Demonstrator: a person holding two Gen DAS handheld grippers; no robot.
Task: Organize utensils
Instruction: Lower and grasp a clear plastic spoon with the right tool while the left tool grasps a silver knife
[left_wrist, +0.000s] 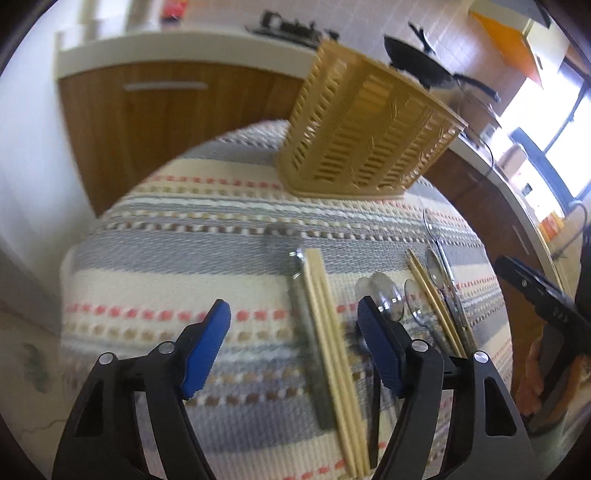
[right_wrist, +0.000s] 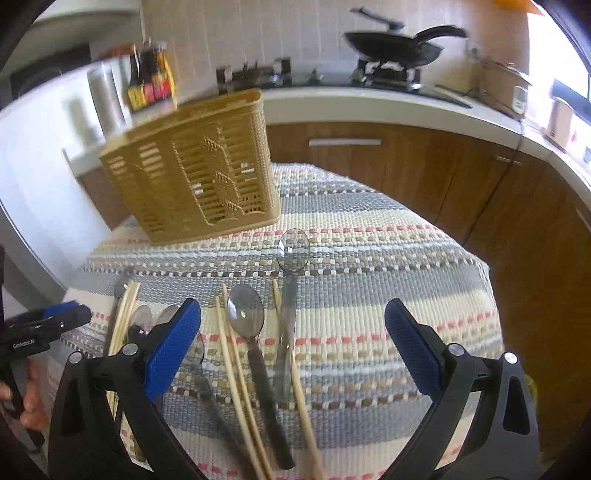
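Left wrist view: approach step, left gripper (left_wrist: 293, 325) spread over chopsticks (left_wrist: 328, 332), nothing pinched; right gripper (right_wrist: 291, 321) spread; next, close, carry to basket (left_wrist: 365, 129)

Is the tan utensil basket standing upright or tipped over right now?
Upright. The tan utensil basket sits on its base on the striped cloth, rim up. Whether anything is inside, cannot tell.

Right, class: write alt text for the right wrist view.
An open gripper hovers over spoons and chopsticks laid out on a striped cloth. A tan slotted basket stands behind them.
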